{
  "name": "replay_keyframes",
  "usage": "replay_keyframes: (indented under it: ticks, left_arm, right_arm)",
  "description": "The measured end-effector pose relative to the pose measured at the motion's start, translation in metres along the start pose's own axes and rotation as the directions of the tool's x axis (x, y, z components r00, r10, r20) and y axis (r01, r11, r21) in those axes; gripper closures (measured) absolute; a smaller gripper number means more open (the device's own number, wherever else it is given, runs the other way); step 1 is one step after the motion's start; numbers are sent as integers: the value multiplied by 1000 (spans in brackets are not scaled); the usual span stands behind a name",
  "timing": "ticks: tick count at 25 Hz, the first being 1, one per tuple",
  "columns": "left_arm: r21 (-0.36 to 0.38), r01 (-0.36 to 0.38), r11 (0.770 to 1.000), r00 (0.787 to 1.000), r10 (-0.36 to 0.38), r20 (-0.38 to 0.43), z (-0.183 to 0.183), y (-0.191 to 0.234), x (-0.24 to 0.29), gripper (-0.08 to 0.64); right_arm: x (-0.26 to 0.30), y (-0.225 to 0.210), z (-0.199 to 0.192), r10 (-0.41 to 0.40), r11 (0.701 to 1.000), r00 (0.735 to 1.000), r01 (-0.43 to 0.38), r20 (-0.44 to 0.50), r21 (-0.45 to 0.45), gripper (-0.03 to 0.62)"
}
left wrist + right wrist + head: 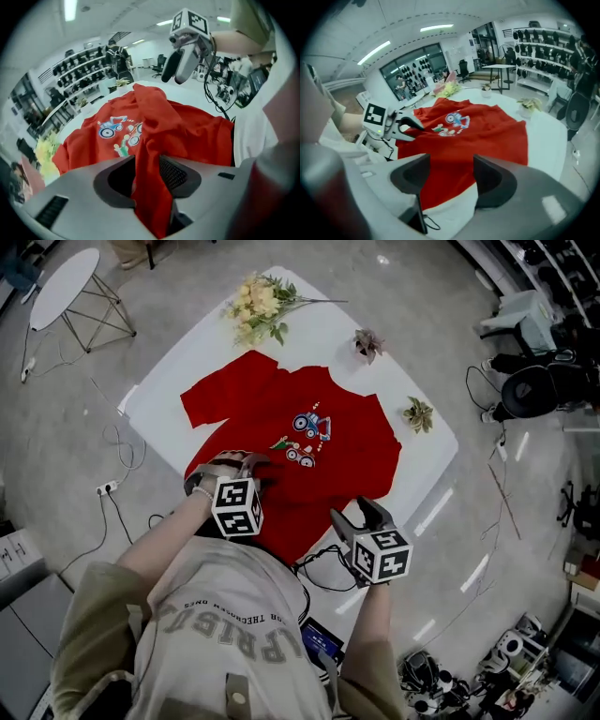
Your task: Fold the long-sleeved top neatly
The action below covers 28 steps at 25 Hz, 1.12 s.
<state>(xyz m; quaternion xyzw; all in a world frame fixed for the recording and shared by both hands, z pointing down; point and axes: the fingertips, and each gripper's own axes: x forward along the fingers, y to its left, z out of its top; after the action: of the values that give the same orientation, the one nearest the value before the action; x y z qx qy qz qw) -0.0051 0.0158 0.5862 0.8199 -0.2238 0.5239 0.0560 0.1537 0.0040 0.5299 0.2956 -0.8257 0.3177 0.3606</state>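
Cloth of red top (197, 133) fills clamped left tool (148, 173), unseen overhead; right tool (451, 173) gapes.

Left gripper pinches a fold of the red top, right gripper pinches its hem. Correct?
Not quite. The left gripper does pinch a fold of the red top, but the right gripper pinches nothing: the right gripper view shows its jaws apart and empty.

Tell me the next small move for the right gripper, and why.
Probably lower the right gripper onto the near hem of the red top and close on it. Its fingers stand apart, empty, above that hem, while the left gripper pinches a raised fold of cloth.
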Motion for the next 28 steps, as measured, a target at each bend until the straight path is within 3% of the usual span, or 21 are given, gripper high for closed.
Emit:
replay_keyframes:
  ticks: [3,6,8,10,13,15,17,20,22,24,25,28]
  left_arm:
    - [193,35,981,999,-34,-9,5,-5,13,398]
    - [378,71,923,997,-72,-12,5,-11,26,401]
    - [438,91,894,994,-108,12,7,-12,27,446]
    - [391,92,916,989,-128,69,11,-4,18,509]
    - [210,101,973,979,-134,151,6,18,-4,523]
    - [75,138,988,973,-149,178,-5,32,-14,523]
    - [-67,213,975,963,-197,185,-21,39,-20,522]
    - [-231,315,921,941,-271,202,-38,44,-27,520]
    - [-307,344,887,933,-286,220,-47,55,-35,520]
    - [-341,358,869,929,-293,228,-57,64,-44,520]
    - [-331,357,874,929,-294,227,-61,67,-47,520]
    - [-201,320,926,939,-282,196,-71,69,-54,520]
  right_arm:
    - [18,51,-17,69,998,997,-69,-20,11,314]
    - [34,84,-30,56,998,998,-55,-43,21,314]
    - [40,96,-34,10,999,999,-8,-48,41,314]
    - [43,105,-34,-30,998,998,34,-55,61,314]
    - [52,121,-29,-84,993,995,89,-58,83,314]
    - [64,131,-21,-133,984,990,136,-36,113,314]
    - [78,143,-9,-170,976,985,169,-4,139,314]
    - [101,165,13,-208,972,978,205,14,117,316]
    - [115,175,25,-246,967,969,245,9,75,316]
    - [127,181,32,-280,959,960,278,13,62,316]
    - [131,182,33,-297,953,955,295,15,64,316]
    - [136,172,36,-398,917,917,397,19,51,318]
